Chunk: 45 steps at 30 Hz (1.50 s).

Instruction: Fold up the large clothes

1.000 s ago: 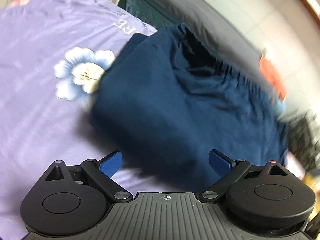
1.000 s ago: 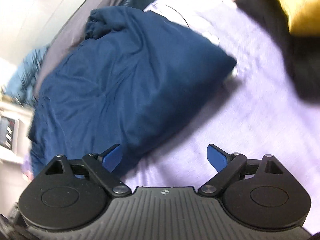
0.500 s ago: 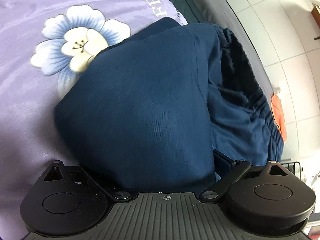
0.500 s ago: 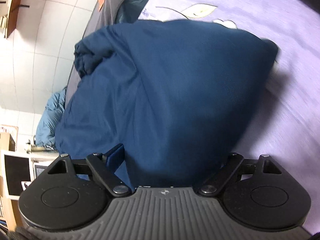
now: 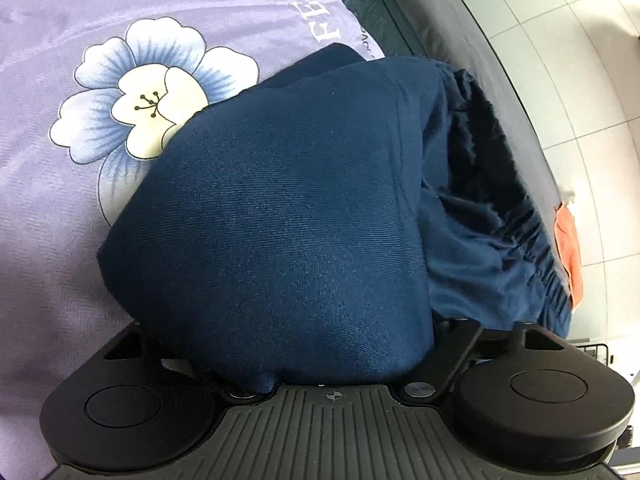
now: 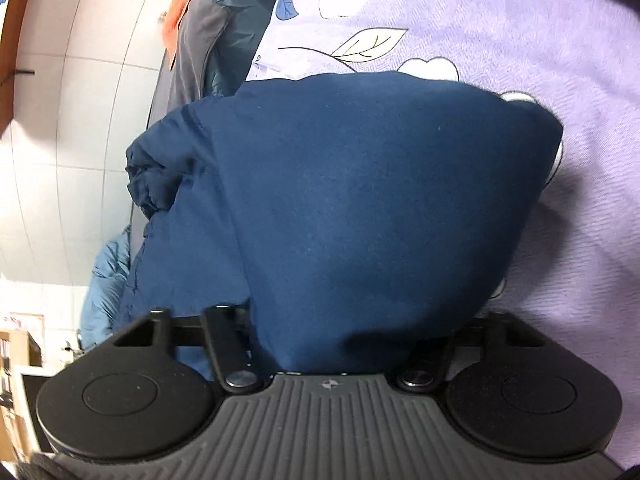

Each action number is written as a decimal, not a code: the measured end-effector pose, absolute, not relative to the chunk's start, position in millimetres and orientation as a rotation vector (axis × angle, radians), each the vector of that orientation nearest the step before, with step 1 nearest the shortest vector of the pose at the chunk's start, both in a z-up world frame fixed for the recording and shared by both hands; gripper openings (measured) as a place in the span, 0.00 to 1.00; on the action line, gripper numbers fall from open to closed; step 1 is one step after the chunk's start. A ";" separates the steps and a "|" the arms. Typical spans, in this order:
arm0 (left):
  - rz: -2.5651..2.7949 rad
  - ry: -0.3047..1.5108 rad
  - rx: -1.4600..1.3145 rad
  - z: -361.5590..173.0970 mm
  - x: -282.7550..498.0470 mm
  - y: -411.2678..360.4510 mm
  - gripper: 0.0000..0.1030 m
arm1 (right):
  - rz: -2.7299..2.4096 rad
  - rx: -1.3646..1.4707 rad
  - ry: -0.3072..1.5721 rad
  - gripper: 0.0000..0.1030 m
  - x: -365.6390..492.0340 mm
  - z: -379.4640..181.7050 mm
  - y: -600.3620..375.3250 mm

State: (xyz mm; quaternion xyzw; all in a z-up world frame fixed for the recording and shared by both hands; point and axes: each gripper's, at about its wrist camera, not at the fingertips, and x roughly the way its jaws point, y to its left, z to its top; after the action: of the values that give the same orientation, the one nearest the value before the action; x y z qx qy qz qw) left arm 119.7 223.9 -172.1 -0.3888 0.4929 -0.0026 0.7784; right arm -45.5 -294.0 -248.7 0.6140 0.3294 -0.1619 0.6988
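The left tool point(image 5: 304, 344) is pointing forward and low, and its two fingers are hiding under blue cloth (only the black arms of the tool show). The right tool point(image 6: 344, 340) is sitting the same way, its fingers covered too. Open or closed is not clear for either.

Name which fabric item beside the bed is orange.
The small orange cloth lying past the navy garment's elastic waistband; the other items there are a grey-and-teal one and a light blue one.

left gripper point(image 5: 320, 344): black, ribbed grey plate, round hubs | right gripper point(image 6: 340, 344): same, silver screws
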 end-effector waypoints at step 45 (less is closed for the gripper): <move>-1.181 0.987 -0.472 14.6 55.4 -260.3 0.82 | -0.756 0.406 0.236 0.23 -308.5 161.7 -488.5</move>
State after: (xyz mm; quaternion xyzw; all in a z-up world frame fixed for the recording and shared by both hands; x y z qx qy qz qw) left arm 55.4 -260.3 14.6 -0.2113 0.4419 -0.5290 0.6930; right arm -308.5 -488.5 161.7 0.1963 0.1140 -0.3659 0.9026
